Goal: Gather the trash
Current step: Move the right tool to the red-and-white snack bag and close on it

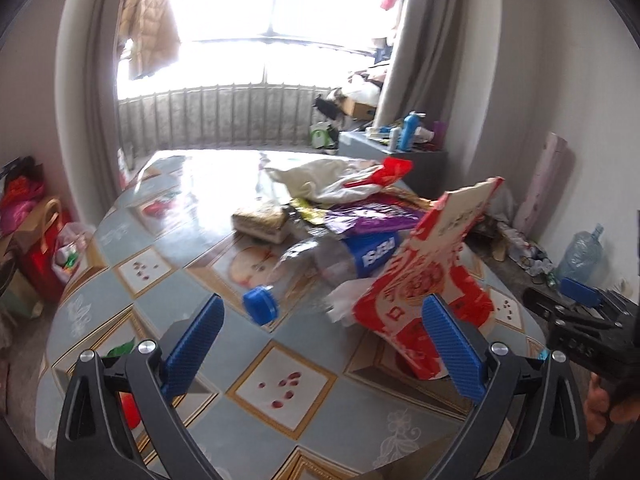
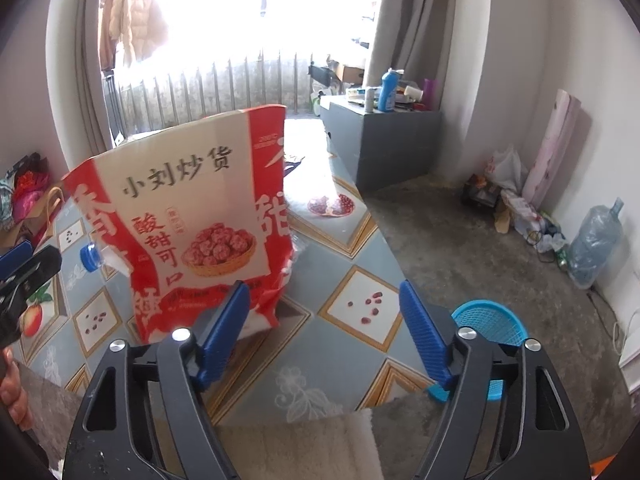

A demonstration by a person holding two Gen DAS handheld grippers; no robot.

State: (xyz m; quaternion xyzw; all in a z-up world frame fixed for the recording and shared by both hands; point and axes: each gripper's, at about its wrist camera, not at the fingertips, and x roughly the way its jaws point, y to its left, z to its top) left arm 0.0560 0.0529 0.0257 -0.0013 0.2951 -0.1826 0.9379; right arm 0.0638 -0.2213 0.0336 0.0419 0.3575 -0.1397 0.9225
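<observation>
A red and white snack bag (image 2: 192, 216) stands tilted on the patterned table (image 2: 352, 344). My right gripper (image 2: 324, 320) is open; the bag's lower right corner sits at its left finger, and no pad presses it. A clear plastic bottle with a blue cap (image 1: 260, 306) lies on its side on the table (image 1: 280, 392), ahead of my open left gripper (image 1: 324, 340), which holds nothing. The snack bag (image 1: 428, 280) rises just beyond that gripper's right finger. Behind the bottle lies a pile of wrappers (image 1: 360, 208): purple, gold, white and red. A blue basket (image 2: 488, 320) stands on the floor by the table's edge.
A grey cabinet (image 2: 380, 140) with bottles on top stands beyond the table. A water jug (image 2: 596, 240), a pink roll (image 2: 556, 148) and litter line the right wall. Bags (image 1: 36, 220) crowd the floor at left. A beige cloth (image 2: 300, 440) lies at the table's near edge.
</observation>
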